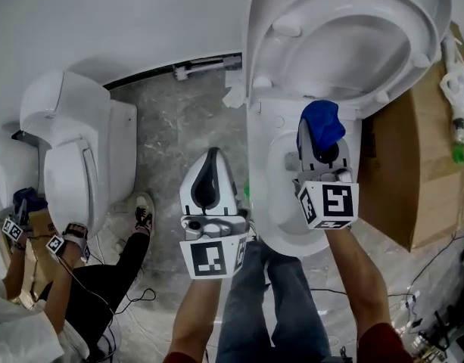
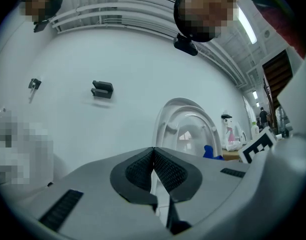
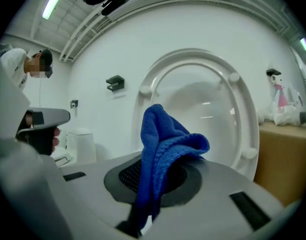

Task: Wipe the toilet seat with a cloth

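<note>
A deep blue knitted cloth (image 3: 165,144); glossy white ceramic toilet (image 1: 345,44); grey mottled stone floor (image 1: 179,127); brown cardboard box (image 1: 417,172); white marker cube (image 1: 330,205) printed with black squares; dark blue jeans (image 1: 269,301)

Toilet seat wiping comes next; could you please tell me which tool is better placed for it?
Right. The right tool grips the blue cloth above the bowl, facing the raised toilet seat. The left tool is shut, empty, off to the toilet's side.

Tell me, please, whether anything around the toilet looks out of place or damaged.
Nothing stands out: the toilet looks whole, its seat raised, and the blue cloth sits clamped in the right gripper. Only loose cables trail across the floor.
</note>
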Motion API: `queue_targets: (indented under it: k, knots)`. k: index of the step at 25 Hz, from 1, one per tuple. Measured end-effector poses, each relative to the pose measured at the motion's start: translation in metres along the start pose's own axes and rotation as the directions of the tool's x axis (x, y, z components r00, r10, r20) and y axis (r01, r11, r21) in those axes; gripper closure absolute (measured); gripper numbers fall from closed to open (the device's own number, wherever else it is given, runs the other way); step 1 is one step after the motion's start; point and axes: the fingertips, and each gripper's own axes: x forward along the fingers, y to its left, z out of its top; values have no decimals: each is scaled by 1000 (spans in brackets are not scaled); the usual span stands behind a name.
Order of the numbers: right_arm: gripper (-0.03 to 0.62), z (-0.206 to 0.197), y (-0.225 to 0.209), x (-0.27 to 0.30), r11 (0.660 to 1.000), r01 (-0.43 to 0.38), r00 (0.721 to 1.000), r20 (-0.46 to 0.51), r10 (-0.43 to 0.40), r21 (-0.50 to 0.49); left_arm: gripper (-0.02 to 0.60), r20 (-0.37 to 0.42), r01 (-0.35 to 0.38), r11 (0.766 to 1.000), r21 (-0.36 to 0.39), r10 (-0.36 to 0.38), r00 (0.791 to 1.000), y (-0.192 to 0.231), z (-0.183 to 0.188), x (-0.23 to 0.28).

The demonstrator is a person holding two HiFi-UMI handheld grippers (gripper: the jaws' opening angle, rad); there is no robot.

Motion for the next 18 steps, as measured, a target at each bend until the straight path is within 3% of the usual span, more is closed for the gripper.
queue_targets:
  k: [10, 15, 18]
  knots:
    - [540, 163, -1, -83, 995, 32, 977, 213, -12, -92, 565, 4, 7, 1000, -14, -7, 1000, -26, 84, 5]
    - [540, 196, -14, -105, 994, 47, 971, 236, -23, -97, 565, 6, 33, 999, -4, -33, 999, -44, 110, 15]
    - [540, 200, -20, -112, 995, 45, 971, 238, -22, -90, 565, -43, 73, 997, 22, -72, 996, -56, 110, 22]
